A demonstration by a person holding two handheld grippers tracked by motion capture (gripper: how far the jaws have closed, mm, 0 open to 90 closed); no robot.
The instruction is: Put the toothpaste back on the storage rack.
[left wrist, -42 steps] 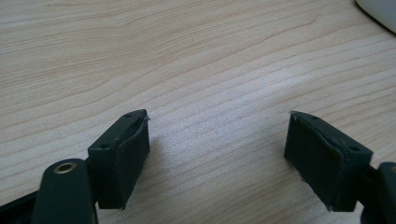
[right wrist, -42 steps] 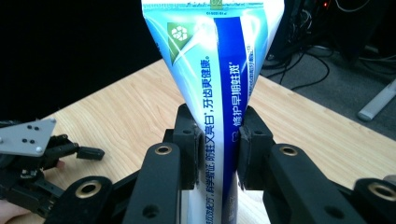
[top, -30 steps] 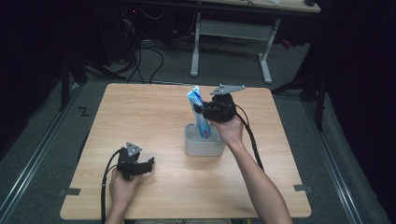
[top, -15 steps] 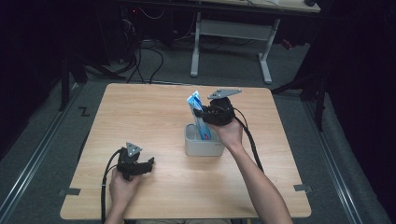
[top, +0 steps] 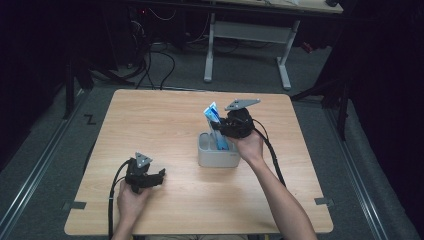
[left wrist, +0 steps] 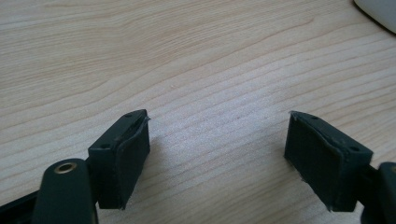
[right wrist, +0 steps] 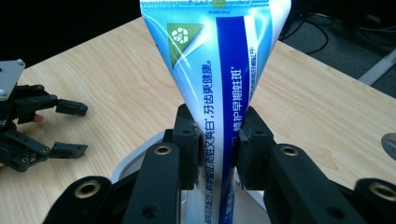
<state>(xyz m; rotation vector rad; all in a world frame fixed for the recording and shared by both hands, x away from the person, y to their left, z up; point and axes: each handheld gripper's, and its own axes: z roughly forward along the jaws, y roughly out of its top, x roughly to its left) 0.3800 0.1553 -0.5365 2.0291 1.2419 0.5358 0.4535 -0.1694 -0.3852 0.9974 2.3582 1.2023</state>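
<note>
Right tongs (right wrist: 218, 140) clenched on a blue-and-white toothpaste tube (right wrist: 217, 70), pads pressing both flat faces of its lower half. Tube stands nearly upright, wide crimped end up, lower end inside a pale grey holder (top: 218, 154) near the middle of the wooden counter (top: 165, 120). In the high view the right tongs (top: 223, 131) sit just over the holder. Left tongs (left wrist: 217, 154) released, jaws wide apart with bare wood between them; they rest low at the counter's near left (top: 160, 177), well apart from the holder.
</note>
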